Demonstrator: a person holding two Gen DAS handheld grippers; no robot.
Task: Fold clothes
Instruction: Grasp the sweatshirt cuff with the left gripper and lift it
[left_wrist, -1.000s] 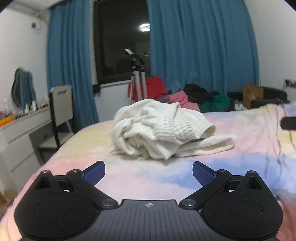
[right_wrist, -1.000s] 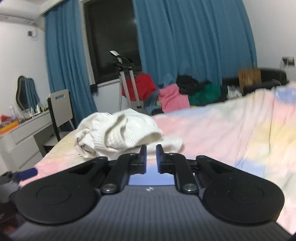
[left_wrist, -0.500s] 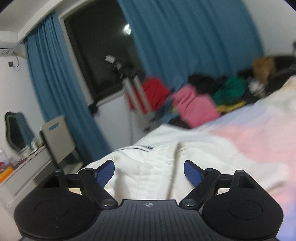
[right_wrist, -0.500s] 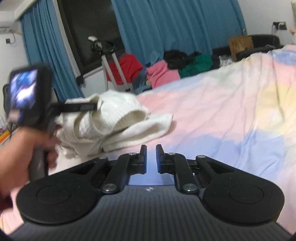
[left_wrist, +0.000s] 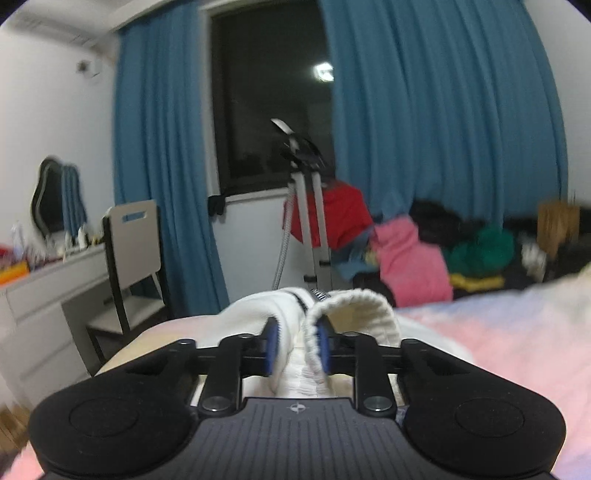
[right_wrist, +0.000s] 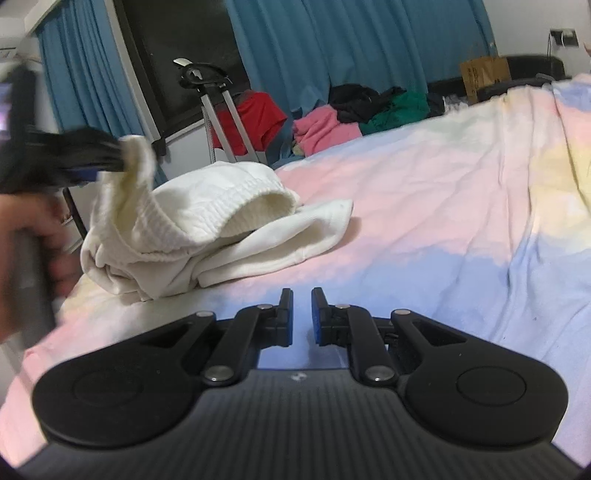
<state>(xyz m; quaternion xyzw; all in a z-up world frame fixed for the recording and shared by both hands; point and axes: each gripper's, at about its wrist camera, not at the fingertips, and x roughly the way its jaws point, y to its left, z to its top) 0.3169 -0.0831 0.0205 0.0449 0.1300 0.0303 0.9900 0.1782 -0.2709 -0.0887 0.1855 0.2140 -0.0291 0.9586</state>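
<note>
The left gripper (left_wrist: 295, 349) is closing on a fold of the white garment (right_wrist: 207, 229). The right gripper (right_wrist: 302, 314) is pressed together, empty. Lifted one-handed, the bunched cloth could slip or stay tangled.

Open pastel tie-dye bedsheet (right_wrist: 424, 206) is left clear to the right of the crumpled white knitted garment (right_wrist: 207, 236). On the left, passage is blocked by the blurred hand (right_wrist: 33, 236) and the black left gripper (right_wrist: 107, 162).

No text, label, brand, or number can be read anywhere in either wrist view.
</note>
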